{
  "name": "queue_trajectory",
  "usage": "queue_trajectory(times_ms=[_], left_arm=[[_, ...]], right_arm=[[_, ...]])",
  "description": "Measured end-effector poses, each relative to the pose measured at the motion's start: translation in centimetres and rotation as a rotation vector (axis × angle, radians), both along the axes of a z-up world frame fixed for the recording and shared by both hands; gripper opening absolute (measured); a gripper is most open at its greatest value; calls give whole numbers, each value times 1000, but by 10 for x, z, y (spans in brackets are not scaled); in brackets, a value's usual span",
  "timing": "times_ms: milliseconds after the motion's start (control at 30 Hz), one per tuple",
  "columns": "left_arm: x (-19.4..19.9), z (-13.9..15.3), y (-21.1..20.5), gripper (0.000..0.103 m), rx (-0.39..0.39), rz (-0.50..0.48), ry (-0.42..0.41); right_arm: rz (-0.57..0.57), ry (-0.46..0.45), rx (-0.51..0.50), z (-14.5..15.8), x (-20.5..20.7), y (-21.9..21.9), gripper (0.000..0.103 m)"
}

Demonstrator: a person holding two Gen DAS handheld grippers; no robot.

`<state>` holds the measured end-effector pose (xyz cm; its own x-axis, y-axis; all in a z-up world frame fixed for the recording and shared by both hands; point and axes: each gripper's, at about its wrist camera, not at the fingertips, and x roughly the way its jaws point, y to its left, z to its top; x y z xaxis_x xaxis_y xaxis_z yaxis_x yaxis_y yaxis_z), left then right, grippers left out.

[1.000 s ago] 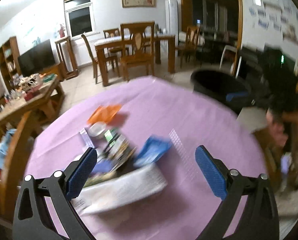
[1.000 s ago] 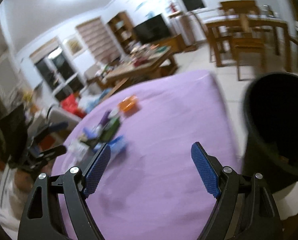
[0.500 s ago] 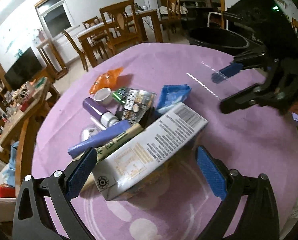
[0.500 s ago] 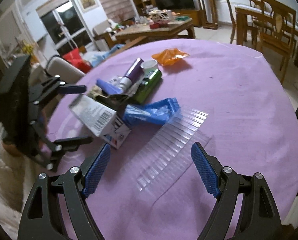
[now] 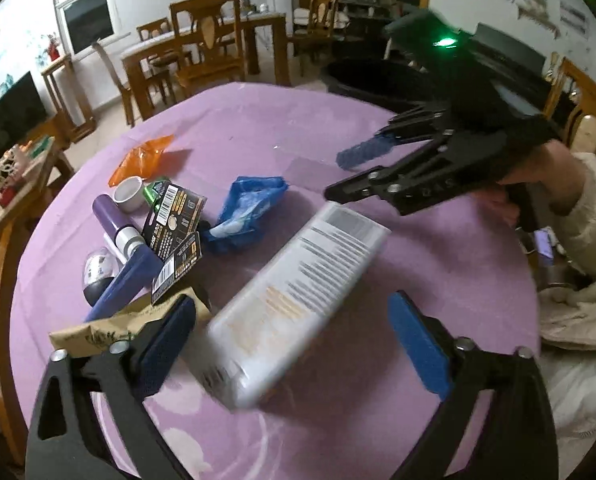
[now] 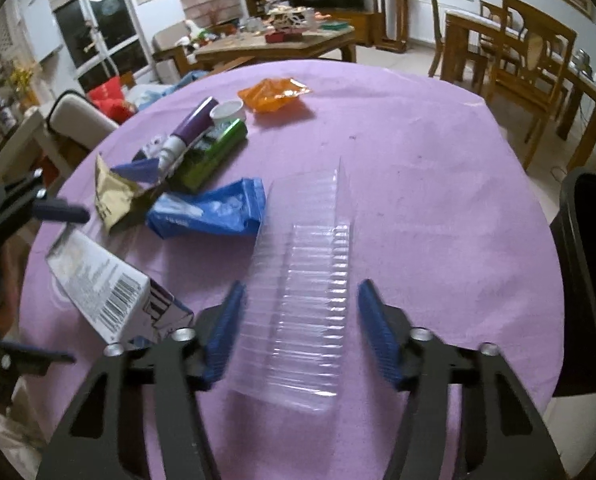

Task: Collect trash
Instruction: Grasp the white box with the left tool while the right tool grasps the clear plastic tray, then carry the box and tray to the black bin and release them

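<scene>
Clear ribbed tray (image 6: 301, 312) lies btwn closing right tongs (image 6: 299, 332), untouched.

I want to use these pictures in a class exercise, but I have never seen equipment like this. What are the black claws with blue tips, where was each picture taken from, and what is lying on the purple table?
There is no robot here. A person holds a hand-operated two-finger gripper in each hand, and each one carries a wide-angle camera looking along its fingers.

The left camera shows the left gripper around a white carton; its jaws have just been closing but do not grip it yet. The right camera shows the right gripper, also just closing, around a clear ribbed tray, not visibly pinched.

On the purple table lie a blue bag, an orange wrapper, a purple tube, a green packet and a small white cup. A black bin stands beside the table.
</scene>
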<state>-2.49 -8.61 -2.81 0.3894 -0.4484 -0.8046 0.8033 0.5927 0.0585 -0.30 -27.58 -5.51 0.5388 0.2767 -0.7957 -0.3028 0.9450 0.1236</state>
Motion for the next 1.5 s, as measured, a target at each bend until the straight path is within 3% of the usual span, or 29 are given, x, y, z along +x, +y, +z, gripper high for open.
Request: queue_trajectory(times_ms=[167, 200, 300, 467, 733, 867, 1067, 1300, 1500], left_arm=[[-3, -4, -22, 82, 46, -22, -68], [-4, -5, -28, 76, 48, -40, -70], [3, -13, -36, 41, 64, -14, -29], [10, -7, -28, 40, -35, 61, 19], [12, 32, -30, 40, -216, 161, -24], [19, 49, -63, 40, -276, 153, -48], [38, 56, -125, 40, -366, 104, -19], [54, 50, -214, 40, -413, 5, 15], [73, 38, -266, 40, -427, -28, 47]], right_arm=[[22, -19, 37, 4, -2, -9, 34], [21, -22, 40, 5, -3, -11, 32], [20, -35, 79, 8, -6, -19, 26], [20, -80, 171, 21, -18, -39, 21], [-46, -198, 286, 50, -35, -84, 21], [-149, -270, 332, 67, -45, -124, 21], [-351, -346, 373, 79, -62, -204, 22], [-538, -381, 396, 73, -79, -281, 22], [-611, -371, 402, 59, -84, -319, 22]])
